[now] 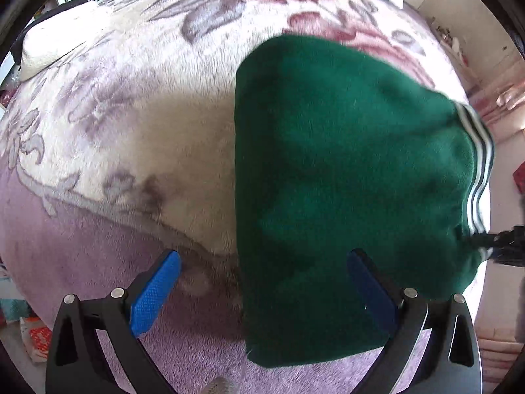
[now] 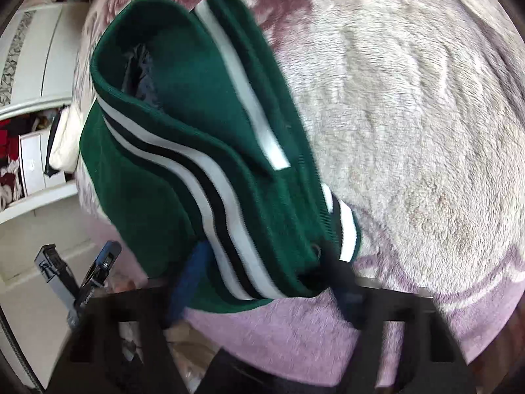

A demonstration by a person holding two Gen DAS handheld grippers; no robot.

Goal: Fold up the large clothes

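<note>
**Green jacket half-lifted on the flowered blanket**

The left gripper (image 1: 262,282) stands wide apart, its blue pads (image 1: 154,295) holding nothing; one finger hangs over the bare blanket (image 1: 115,131), the other over the jacket's near edge. The right gripper (image 2: 262,282) is blurred, but its fingers sit either side of the striped hem (image 2: 229,229) and look clenched on it, the cloth bunching between them. From that grip the green jacket (image 1: 344,164) spreads flat across the blanket, folded into a thick slab, with the white and black stripes running along its edge nearest the right gripper. The blanket under it is cream with mauve flowers and a lilac border. Beyond the jacket's far side lies a white pillow (image 1: 52,42).
</note>
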